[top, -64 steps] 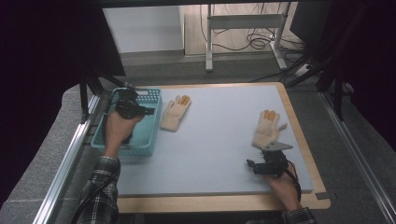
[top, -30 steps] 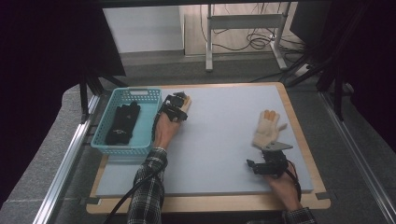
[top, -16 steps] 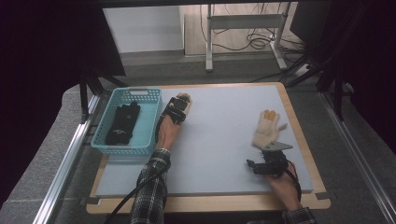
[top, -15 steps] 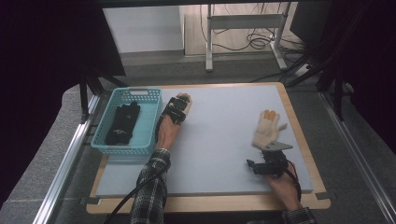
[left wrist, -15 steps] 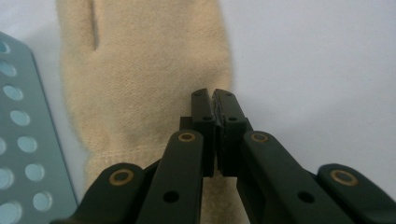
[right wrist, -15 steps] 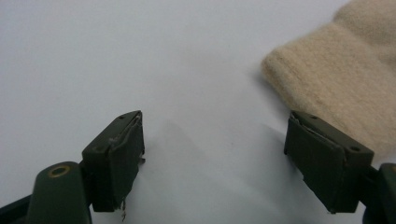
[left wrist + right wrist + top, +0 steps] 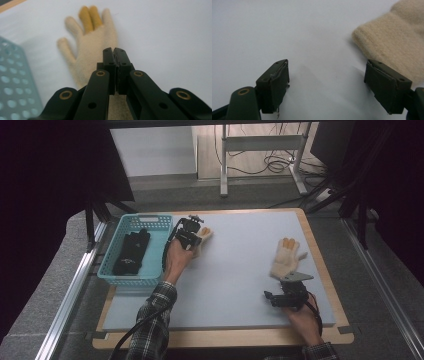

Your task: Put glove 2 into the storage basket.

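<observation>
A cream glove with orange fingertips (image 7: 92,40) lies spread beyond my left gripper (image 7: 114,51), whose jaws are pressed together on its cuff end. From above, that gripper (image 7: 192,237) sits just right of the basket with the glove (image 7: 204,236) at its tip, slightly raised off the mat. A second cream glove (image 7: 285,260) lies flat at the right. My right gripper (image 7: 289,281) rests just below its cuff, open; the cuff (image 7: 397,47) lies beside the right-hand jaw, and only bare mat sits between the jaws (image 7: 325,72).
A teal plastic basket (image 7: 145,218) stands at the mat's left edge with a black glove (image 7: 131,251) inside. The pale blue mat (image 7: 235,270) covers a wooden board. Metal rails run along both sides; a desk frame and cables stand beyond the far edge.
My left hand left the basket, where the black glove stays, crossed to the near cream glove, closed on it and rose a little. The right gripper has not moved.
</observation>
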Demonstrator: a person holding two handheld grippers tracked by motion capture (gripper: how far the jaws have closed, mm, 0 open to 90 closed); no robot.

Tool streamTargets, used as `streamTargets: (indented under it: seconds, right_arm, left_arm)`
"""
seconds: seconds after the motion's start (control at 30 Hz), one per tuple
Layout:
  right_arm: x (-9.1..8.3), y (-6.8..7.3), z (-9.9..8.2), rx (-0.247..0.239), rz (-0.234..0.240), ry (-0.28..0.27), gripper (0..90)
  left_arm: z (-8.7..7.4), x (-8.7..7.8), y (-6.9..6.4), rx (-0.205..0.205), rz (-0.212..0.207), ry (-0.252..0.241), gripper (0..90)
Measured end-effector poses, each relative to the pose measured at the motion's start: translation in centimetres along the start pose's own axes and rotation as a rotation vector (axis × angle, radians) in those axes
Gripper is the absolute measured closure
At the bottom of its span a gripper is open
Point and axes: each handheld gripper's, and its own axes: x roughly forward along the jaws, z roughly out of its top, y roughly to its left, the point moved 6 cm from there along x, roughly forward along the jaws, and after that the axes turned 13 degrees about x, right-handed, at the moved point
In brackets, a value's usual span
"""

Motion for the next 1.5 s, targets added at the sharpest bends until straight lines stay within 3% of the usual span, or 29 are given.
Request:
streamTargets:
  seconds: [0.03,0.1,0.13,0.27,0.3,0.33,0.4,0.43,0.5,0.53,0.57,0.63,0.67,0.77,0.8,0.87,0.9,0.93,0.97,1.23,1.37,1.5]
  right_arm:
    - [0.0,0.0,0.0,0.0,0.0,0.0,19.4]
    - [0.0,0.0,0.0,0.0,0.0,-0.002,19.5]
    - [0.0,0.0,0.0,0.0,0.0,-0.002,19.5]
    - [0.0,0.0,0.0,0.0,-0.001,0.0,19.5]
    - [0.0,0.0,0.0,0.0,-0.001,0.0,19.5]
    - [0.0,0.0,0.0,-0.001,-0.002,0.0,19.5]
    - [0.0,0.0,0.0,-0.001,-0.001,0.0,19.5]
    - [0.0,0.0,0.0,-0.001,-0.001,0.0,19.5]
    - [0.0,0.0,0.0,-0.001,-0.001,-0.001,19.5]
    - [0.0,0.0,0.0,-0.001,-0.001,0.0,19.5]
    - [0.0,0.0,0.0,-0.001,-0.001,0.0,19.5]
    - [0.0,0.0,0.0,0.0,0.0,-0.001,19.5]
    - [0.0,0.0,0.0,0.0,0.0,-0.001,19.5]
    - [0.0,0.0,0.0,0.0,-0.001,0.0,19.4]
    - [0.0,0.0,0.0,0.0,-0.001,-0.001,19.5]
    - [0.0,0.0,0.0,-0.002,-0.002,-0.003,19.5]
    - [0.0,0.0,0.0,-0.001,-0.002,-0.002,19.5]
    - [0.0,0.0,0.0,-0.001,-0.002,-0.002,19.5]
    - [0.0,0.0,0.0,-0.001,-0.001,-0.001,19.5]
    - [0.0,0.0,0.0,0.0,-0.001,-0.003,19.5]
    - [0.0,0.0,0.0,-0.001,-0.002,-0.002,19.5]
    - [0.0,0.0,0.0,-0.001,-0.002,-0.003,19.5]
  left_arm:
    - [0.0,0.0,0.0,0.0,0.0,0.0,89.3]
    - [0.4,-1.4,-2.2,0.026,-0.053,-0.051,89.3]
    - [0.4,-1.4,-2.2,0.026,-0.053,-0.051,89.3]
    - [0.2,-2.6,-5.6,0.099,-0.103,-0.078,89.2]
    - [-0.4,-2.5,-7.4,0.12,-0.136,-0.082,89.2]
    - [-0.4,-2.5,-7.4,0.12,-0.136,-0.082,89.0]
    - [-1.2,-1.8,-9.1,0.143,-0.168,-0.074,88.4]
    - [-2.2,-0.9,-10.4,0.185,-0.172,-0.043,87.6]
    - [-2.7,-0.4,-10.8,0.2,-0.174,-0.031,86.5]
    - [-3.0,0.0,-11.0,0.214,-0.177,-0.025,76.3]
    - [-3.3,0.2,-11.1,0.22,-0.18,-0.027,76.3]
    - [-3.8,-0.3,-10.9,0.23,-0.179,-0.062,56.0]
    - [-3.8,-0.3,-10.9,0.23,-0.179,-0.062,50.1]
    - [-4.4,-1.4,-10.1,0.208,-0.161,-0.098,46.0]
    - [-5.1,-1.9,-9.3,0.175,-0.137,-0.109,46.2]
    - [-5.5,-2.0,-9.0,0.155,-0.128,-0.112,51.6]
    - [-6.6,-1.8,-8.4,0.116,-0.122,-0.104,54.1]
    - [-6.6,-1.8,-8.4,0.116,-0.122,-0.104,57.5]
    - [-7.7,-1.2,-7.9,0.088,-0.088,-0.088,60.3]
    - [-9.9,0.2,-6.6,0.029,-0.014,-0.06,67.2]
    - [-10.4,0.8,-6.4,0.02,-0.021,-0.04,74.2]
    - [-10.7,1.0,-7.6,0.03,-0.099,-0.053,83.4]
